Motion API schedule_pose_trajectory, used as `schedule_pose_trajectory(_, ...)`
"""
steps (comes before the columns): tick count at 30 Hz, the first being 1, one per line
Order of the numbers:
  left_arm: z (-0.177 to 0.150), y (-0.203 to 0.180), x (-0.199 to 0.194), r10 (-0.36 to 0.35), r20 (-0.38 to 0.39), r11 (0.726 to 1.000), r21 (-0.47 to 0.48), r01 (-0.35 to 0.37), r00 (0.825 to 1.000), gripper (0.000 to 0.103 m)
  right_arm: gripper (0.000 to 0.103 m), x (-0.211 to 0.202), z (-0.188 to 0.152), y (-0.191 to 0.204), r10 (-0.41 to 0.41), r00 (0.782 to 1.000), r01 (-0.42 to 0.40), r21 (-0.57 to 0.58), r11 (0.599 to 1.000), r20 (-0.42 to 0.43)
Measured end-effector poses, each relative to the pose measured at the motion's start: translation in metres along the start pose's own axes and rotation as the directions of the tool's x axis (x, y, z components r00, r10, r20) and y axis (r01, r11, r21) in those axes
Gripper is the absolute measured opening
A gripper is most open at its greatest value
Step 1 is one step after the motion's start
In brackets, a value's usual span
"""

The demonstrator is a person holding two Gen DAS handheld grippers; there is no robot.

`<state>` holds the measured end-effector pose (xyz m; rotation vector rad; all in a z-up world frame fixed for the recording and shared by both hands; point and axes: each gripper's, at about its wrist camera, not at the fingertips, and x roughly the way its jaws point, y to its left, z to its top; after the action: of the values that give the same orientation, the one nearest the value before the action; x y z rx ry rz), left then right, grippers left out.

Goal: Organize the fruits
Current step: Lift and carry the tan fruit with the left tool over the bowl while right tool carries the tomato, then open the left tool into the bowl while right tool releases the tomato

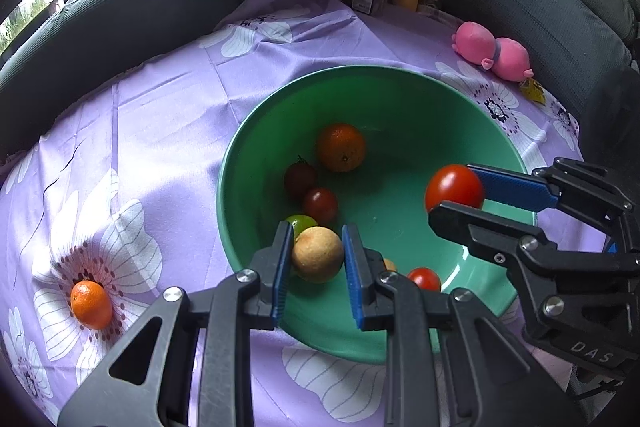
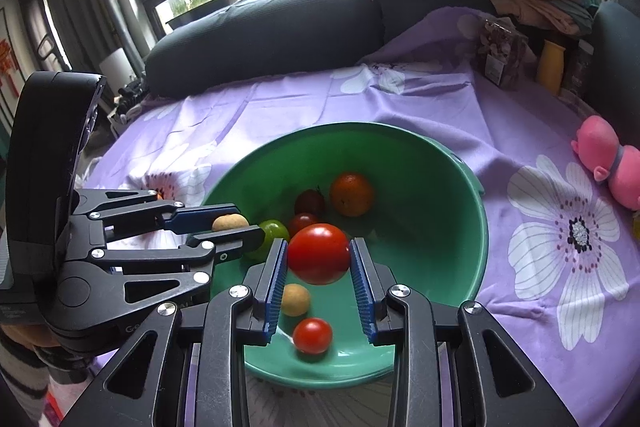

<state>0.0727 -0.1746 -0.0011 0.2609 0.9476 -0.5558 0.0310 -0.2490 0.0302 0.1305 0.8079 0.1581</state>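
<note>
Left wrist view: left gripper [image 1: 318, 259] clamps a tan round fruit [image 1: 317, 254] above the near side of the green bowl [image 1: 280, 115].
Right gripper [image 2: 319, 254] pinches a red tomato [image 2: 319, 253] over the bowl's middle, just right of the left one. Only the left view shows a loose mandarin [image 1: 91, 304] on the purple flowered cloth [image 1: 160, 115], well left of the bowl; only the right view shows a tan fruit [image 2: 295, 299] lying inside at the near wall. An orange [image 1: 341, 147] sits farther in.

Glossy smooth plastic green bowl [image 1: 400, 87] on creased, faintly sheeny purple floral cloth [image 1: 168, 115].
</note>
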Motion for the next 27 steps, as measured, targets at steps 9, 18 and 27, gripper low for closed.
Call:
schedule_pose_trajectory(9, 0.000, -0.001, 0.008, 0.017, -0.026, 1.000, 0.023, -0.016, 1.000, 0.025, 0.033, 0.003, 0.000, 0.002, -0.013, 1.000, 0.013, -0.015, 1.000, -0.019)
schedule_pose_trajectory(18, 0.001, 0.001, 0.011, 0.031, -0.032, 0.999, 0.034, -0.030, 0.999, 0.024, 0.034, 0.005, 0.000, 0.004, -0.017, 0.999, 0.016, -0.025, 1.000, -0.030)
schedule_pose_trajectory(27, 0.001, 0.001, 0.012, 0.042, -0.036, 0.998, 0.039, -0.041, 0.998, 0.024, 0.034, 0.006, 0.000, 0.003, -0.021, 0.999, 0.020, -0.024, 1.000, -0.037)
